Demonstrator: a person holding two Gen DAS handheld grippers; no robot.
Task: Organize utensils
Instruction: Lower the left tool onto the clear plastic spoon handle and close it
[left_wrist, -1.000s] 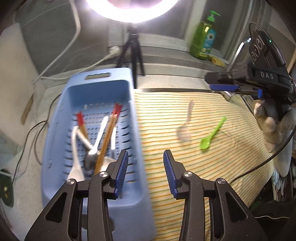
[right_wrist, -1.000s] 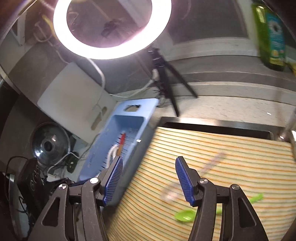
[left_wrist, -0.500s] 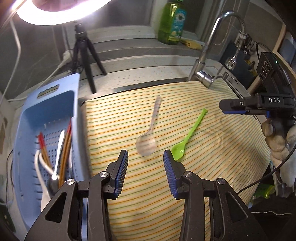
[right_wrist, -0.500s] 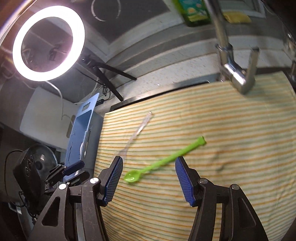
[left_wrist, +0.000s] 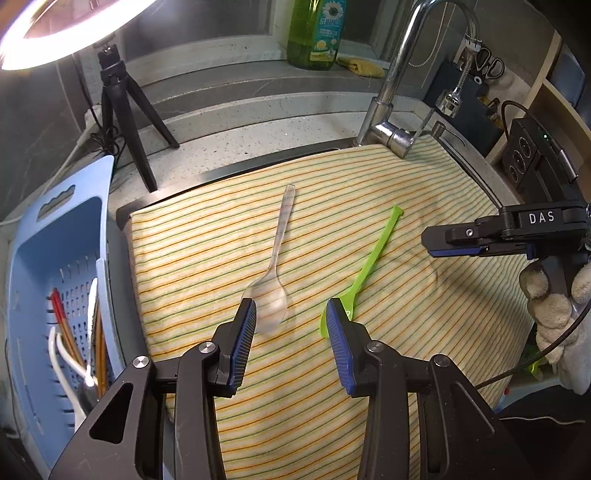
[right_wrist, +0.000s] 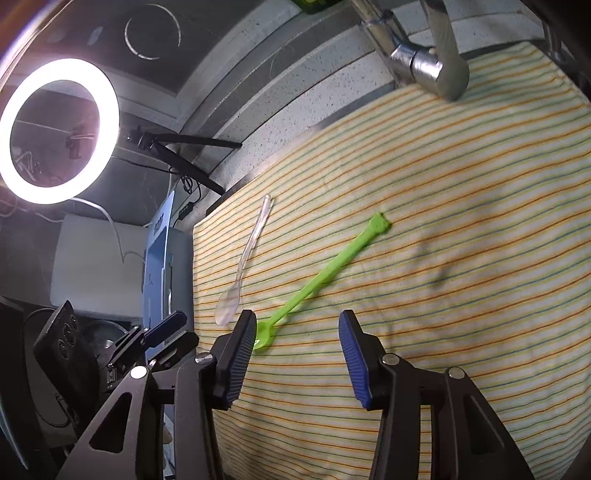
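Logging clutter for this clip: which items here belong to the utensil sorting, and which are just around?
Job items: clear spoon, green spoon, blue basket holding utensils, striped cloth.

Just around: faucet, soap bottle, ring light, tripod.

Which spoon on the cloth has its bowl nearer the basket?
The clear spoon: it lies on the side toward the blue basket. The green spoon lies farther off, toward the right gripper.

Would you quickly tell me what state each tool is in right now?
Left tool: open, holding nothing, above the clear spoon.
Right tool: open, holding nothing, near the green spoon.
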